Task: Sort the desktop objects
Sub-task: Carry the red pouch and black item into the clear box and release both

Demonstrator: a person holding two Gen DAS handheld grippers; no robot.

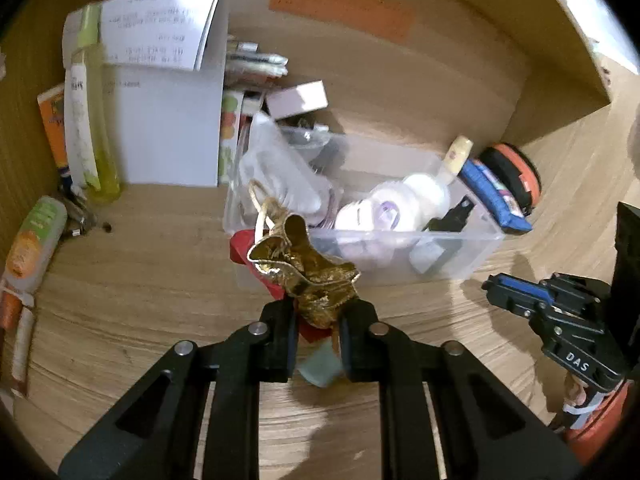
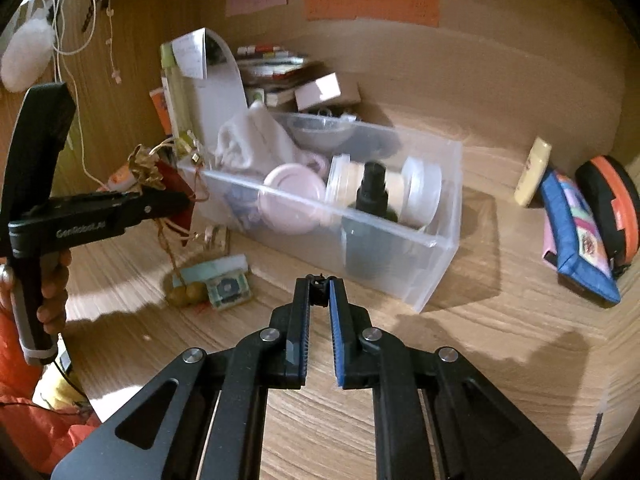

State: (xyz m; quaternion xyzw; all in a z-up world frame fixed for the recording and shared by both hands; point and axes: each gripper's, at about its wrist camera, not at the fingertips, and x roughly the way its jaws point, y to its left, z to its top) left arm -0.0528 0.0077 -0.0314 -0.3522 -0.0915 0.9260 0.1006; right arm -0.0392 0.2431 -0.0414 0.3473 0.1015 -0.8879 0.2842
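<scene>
My left gripper [image 1: 318,316] is shut on a crumpled gold foil ornament [image 1: 308,272] with a cord loop and a red piece behind it, held above the desk just in front of the clear plastic bin [image 1: 460,256]. The right wrist view shows the left gripper [image 2: 176,196] at the bin's left end, cords dangling from the ornament [image 2: 144,168]. The bin [image 2: 444,264] holds a white cloth [image 2: 248,140], round jars [image 2: 292,192] and a dark spray bottle [image 2: 370,200]. My right gripper [image 2: 320,280] is shut and empty, low in front of the bin; it also shows in the left wrist view [image 1: 496,284].
A small teal card packet [image 2: 224,280] and two yellow beads [image 2: 186,294] lie on the desk left of the bin. A cream tube [image 2: 532,172], a blue pouch [image 2: 576,240] and an orange-black round case [image 2: 612,204] lie at right. Books, a green bottle [image 1: 94,120] and papers stand behind.
</scene>
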